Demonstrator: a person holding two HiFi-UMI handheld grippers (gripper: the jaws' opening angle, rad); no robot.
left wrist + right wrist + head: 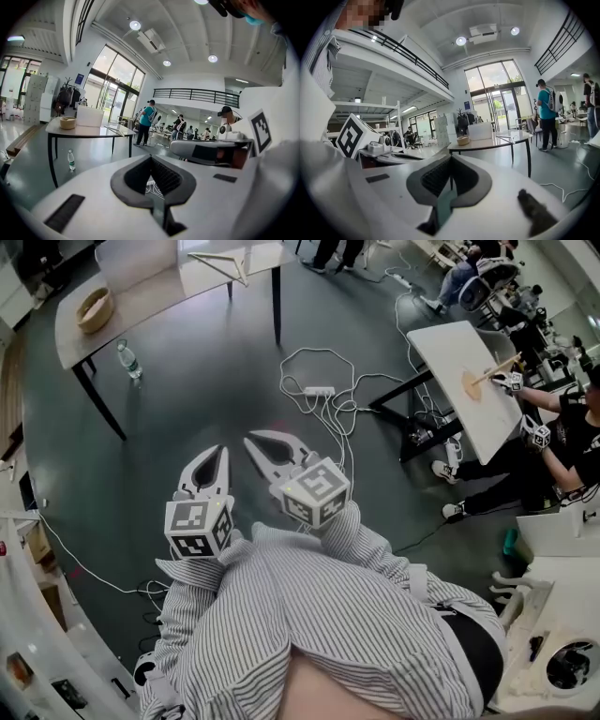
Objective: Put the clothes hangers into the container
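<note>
A pale clothes hanger (pixel 221 264) lies on the far table (pixel 159 301), next to a white box container (pixel 137 261). The same hanger (pixel 509 137) and container (pixel 480 131) show far off in the right gripper view, and the container (pixel 90 116) also in the left gripper view. Both grippers hover side by side close to my striped shirt, above the dark floor and well short of the table. The left gripper (pixel 218 451) (pixel 151 158) is shut and holds nothing. The right gripper (pixel 253 440) (pixel 450 158) has its tips together, also with nothing in it.
A woven basket (pixel 94 308) sits on the table's left end. A water bottle (pixel 129 360) stands on the floor by a table leg. A power strip with white cables (pixel 319 391) lies ahead on the floor. At the right, a person works at a white table (pixel 464 381).
</note>
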